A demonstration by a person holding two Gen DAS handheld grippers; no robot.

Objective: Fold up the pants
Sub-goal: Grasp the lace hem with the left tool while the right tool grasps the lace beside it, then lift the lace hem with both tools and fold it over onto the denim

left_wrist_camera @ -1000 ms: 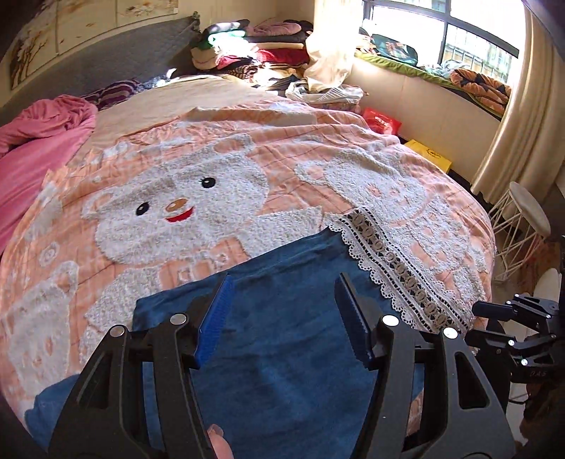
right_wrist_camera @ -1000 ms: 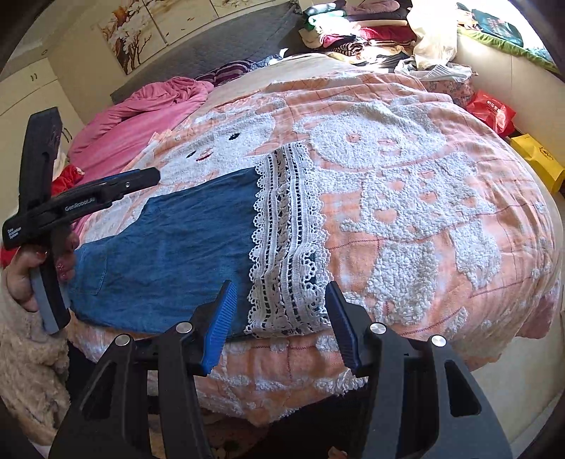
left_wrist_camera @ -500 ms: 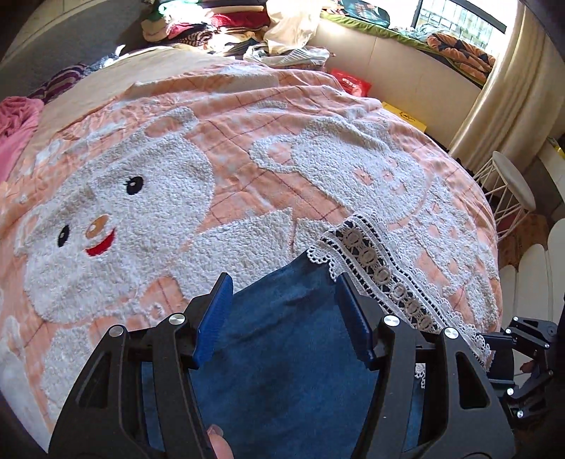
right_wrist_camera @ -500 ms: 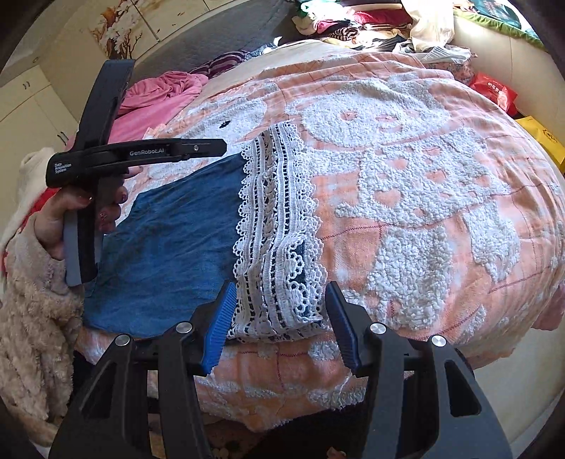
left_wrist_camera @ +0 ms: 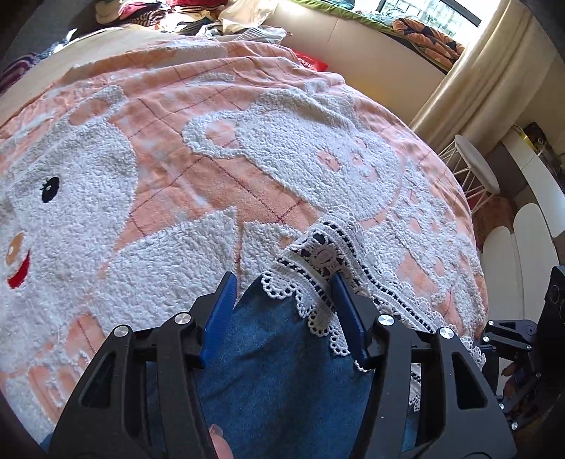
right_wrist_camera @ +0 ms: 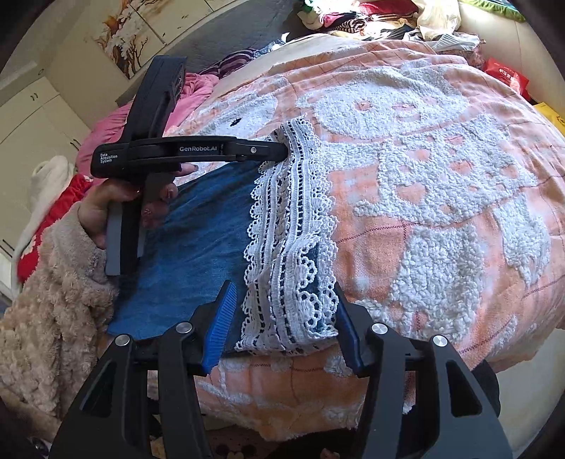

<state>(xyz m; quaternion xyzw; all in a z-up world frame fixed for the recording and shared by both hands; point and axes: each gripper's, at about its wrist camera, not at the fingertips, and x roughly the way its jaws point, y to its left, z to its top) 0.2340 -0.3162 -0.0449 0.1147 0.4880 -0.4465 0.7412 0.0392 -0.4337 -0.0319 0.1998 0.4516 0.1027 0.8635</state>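
Observation:
Blue denim pants (left_wrist_camera: 282, 356) with a white lace hem (left_wrist_camera: 317, 261) lie flat on the bed; they also show in the right wrist view (right_wrist_camera: 197, 243), lace hem (right_wrist_camera: 289, 226) to the right. My left gripper (left_wrist_camera: 282, 300) is open, its jaws straddling the far corner of the lace hem, the right pad under the lace. It shows from the side in the right wrist view (right_wrist_camera: 279, 150). My right gripper (right_wrist_camera: 282, 321) is open, its jaws on either side of the near corner of the lace hem at the bed's edge.
The bed carries an orange blanket (right_wrist_camera: 441, 183) with white bear figures. A pink quilt (right_wrist_camera: 197, 91) lies at the left. Piled clothes (right_wrist_camera: 370, 17) sit at the far end. A white wire stool (left_wrist_camera: 476, 173) and curtain (left_wrist_camera: 487, 77) stand to the right.
Both grippers have moved forward onto the lace hem. The left one now straddles the far corner, the right one the near corner. Both stay open.

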